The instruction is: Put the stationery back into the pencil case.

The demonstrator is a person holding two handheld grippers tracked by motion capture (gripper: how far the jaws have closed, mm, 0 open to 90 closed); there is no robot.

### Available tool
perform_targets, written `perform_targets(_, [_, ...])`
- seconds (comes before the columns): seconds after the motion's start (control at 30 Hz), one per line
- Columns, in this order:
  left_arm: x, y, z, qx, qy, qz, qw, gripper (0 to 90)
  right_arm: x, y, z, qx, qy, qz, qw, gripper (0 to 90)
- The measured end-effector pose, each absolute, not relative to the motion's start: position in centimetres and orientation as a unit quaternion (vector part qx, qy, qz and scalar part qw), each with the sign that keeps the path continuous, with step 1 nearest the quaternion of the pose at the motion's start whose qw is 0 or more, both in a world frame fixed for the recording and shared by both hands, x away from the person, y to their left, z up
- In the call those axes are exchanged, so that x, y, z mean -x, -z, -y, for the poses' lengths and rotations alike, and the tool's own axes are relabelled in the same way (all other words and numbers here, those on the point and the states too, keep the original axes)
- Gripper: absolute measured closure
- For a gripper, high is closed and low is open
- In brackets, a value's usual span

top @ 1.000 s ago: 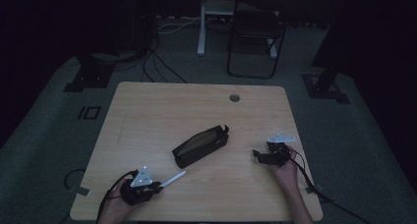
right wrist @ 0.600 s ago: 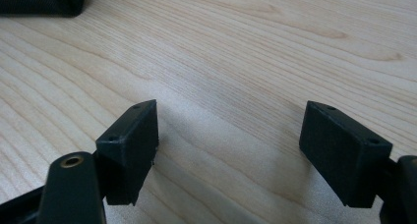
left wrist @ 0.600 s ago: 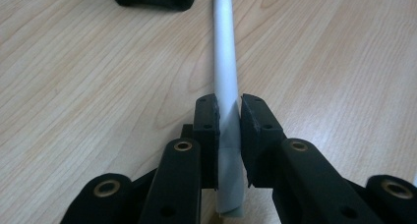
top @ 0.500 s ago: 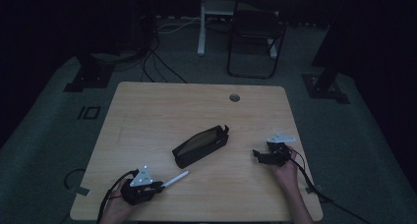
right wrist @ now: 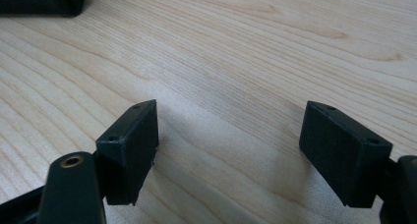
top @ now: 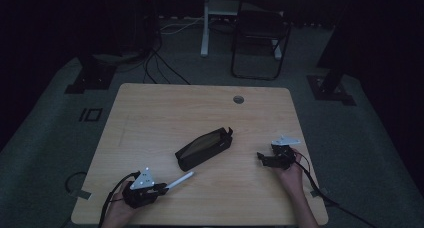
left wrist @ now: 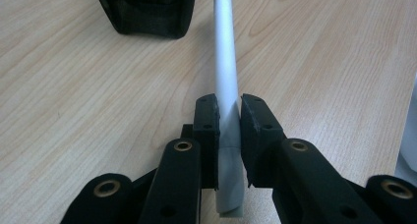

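Nothing much has moved since a second ago; both hands stay low near the front edge. Left gripper (top: 161, 187) squeezes a white pen (left wrist: 225, 76), whose long body points up and right at the black pencil case (top: 205, 148) in the middle. Right gripper (right wrist: 228, 153) sits wide open, farther right, holding nothing

The high camera is looking forward and down over my side of the wooden table (top: 165, 118), from well back. The camera on my left gripper (left wrist: 228, 121) is riding low, close to the tabletop, facing the black pouch (left wrist: 145, 10). My right gripper (right wrist: 228, 135) camera is looking closely along its jaws, sharing that pouch's corner.
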State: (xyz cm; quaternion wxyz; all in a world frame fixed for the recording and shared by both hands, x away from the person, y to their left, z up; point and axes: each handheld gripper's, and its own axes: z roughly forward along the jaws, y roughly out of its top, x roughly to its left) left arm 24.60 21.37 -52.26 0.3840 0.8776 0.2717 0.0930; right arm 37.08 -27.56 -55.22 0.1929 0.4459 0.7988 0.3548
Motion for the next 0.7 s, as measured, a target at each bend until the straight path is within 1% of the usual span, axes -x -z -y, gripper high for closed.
perform_targets(0.7, [-24.9, 50.4, -21.0, -0.872, -0.108, -0.265, 0.398, 78.7, -37.1, 55.2, 27.6, -0.446, -0.355, -0.799, 0.193, 22.5])
